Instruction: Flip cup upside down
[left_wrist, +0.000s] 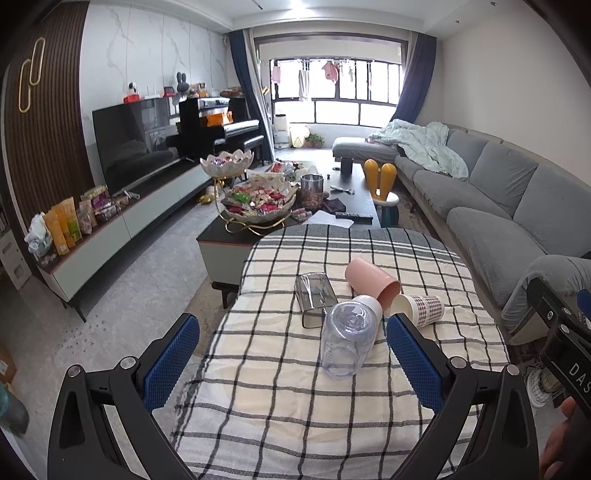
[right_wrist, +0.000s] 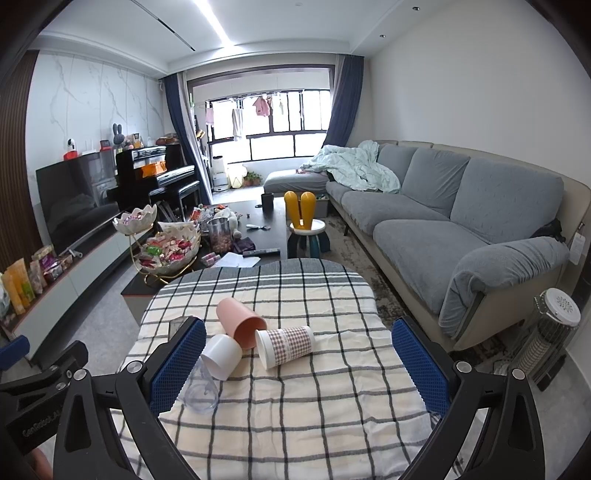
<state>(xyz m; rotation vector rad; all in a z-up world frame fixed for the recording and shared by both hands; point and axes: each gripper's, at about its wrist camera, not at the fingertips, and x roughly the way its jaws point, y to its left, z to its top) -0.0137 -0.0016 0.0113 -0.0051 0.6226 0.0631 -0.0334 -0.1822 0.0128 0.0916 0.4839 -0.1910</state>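
1. The left gripper (left_wrist: 293, 354) hangs over the near part of the checked black-and-cream tablecloth (left_wrist: 295, 406), blue-padded fingers spread wide, nothing between them.
2. The right gripper (right_wrist: 299, 362) is spread just as wide and grips nothing; bare cloth lies between its fingers and ahead of its right finger.
3. Five cups sit in one cluster ahead of both grippers, and not one stands on its base.
4. The clear plastic cup with a swirled base (left_wrist: 347, 338) is closest, just ahead of the left gripper between its fingers. Its base tips up toward the camera and its wider rim rests low on the cloth, long axis leaning away.
5. In the right wrist view that clear cup (right_wrist: 201, 387) sits just beside the left finger's pad.
6. The plain white cup (right_wrist: 221, 356) lies on its side touching it, bottom facing the right gripper.
7. The pink plastic cup (right_wrist: 242, 321) lies on its side behind, mouth open toward the grippers, axis running away and left.
8. The white paper cup with a plaid sleeve (right_wrist: 284, 345) lies on its side, mouth facing the right gripper's left finger, axis pointing right.
9. The smoky grey square tumbler (left_wrist: 316, 299) lies on its side farthest left, beyond the left gripper.
10. Edges: the cloth's far edge runs behind the cluster, with the dark coffee table (left_wrist: 354, 184) beyond; the grey sofa (right_wrist: 461, 229) flanks the right.
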